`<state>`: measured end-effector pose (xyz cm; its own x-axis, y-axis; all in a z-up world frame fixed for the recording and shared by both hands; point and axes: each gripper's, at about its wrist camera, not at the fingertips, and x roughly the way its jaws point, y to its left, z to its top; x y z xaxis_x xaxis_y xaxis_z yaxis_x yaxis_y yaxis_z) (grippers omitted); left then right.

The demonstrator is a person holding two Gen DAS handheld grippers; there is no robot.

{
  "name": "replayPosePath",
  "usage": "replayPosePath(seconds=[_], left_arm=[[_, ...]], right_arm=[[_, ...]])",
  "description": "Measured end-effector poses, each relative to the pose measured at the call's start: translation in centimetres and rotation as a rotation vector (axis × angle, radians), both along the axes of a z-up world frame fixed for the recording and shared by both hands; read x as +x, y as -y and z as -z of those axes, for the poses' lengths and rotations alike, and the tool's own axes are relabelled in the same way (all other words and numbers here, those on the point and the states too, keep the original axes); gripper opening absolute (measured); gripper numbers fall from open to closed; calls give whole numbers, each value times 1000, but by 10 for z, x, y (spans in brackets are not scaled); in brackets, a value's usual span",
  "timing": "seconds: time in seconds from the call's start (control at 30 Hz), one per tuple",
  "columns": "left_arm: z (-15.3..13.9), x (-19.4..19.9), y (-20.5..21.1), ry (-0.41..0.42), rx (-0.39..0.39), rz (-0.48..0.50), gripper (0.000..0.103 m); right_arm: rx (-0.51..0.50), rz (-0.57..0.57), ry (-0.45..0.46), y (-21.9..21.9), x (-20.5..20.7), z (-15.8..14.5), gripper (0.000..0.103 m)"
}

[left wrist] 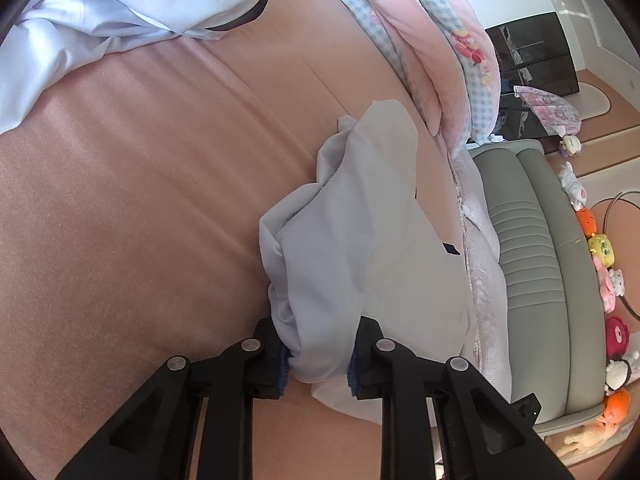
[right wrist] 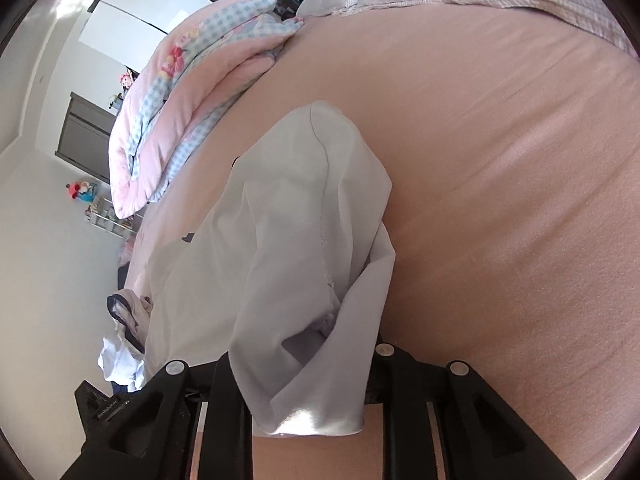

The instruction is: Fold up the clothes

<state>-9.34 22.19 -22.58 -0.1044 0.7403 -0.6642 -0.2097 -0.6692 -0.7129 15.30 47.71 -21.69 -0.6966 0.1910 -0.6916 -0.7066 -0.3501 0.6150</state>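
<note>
Jaws on your left gripper [left wrist: 318,354] and right gripper [right wrist: 308,376] both clamp the white garment [left wrist: 360,240], bunched above the pink bed sheet [left wrist: 140,200].

I see a bed [left wrist: 140,184] covered by a smooth salmon-pink sheet with a few long creases. On it, near my side, a pale grey-white garment [left wrist: 360,232] lies bunched, its far end resting on the sheet. A light blue garment [left wrist: 100,12] sits crumpled at the far left corner in my left view. A folded pink and blue-checked quilt [right wrist: 180,112] is piled along the bed's edge, beyond the pale garment
</note>
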Motion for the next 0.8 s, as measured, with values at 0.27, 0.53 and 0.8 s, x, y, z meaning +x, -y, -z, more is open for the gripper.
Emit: replayPosePath(seconds=[0.27,0.53,0.8], left_arm=[[-11,9,11,-25,-43,26,17],[-18,27,24,-88,-105,70,17],[-22,42,39,-87,-111,75,17]], right_arm=[[43,-51,27,12,2,-14,11],[58,-113,51,34,14,-13,11],[33,-119,34,48,27,-9,11]])
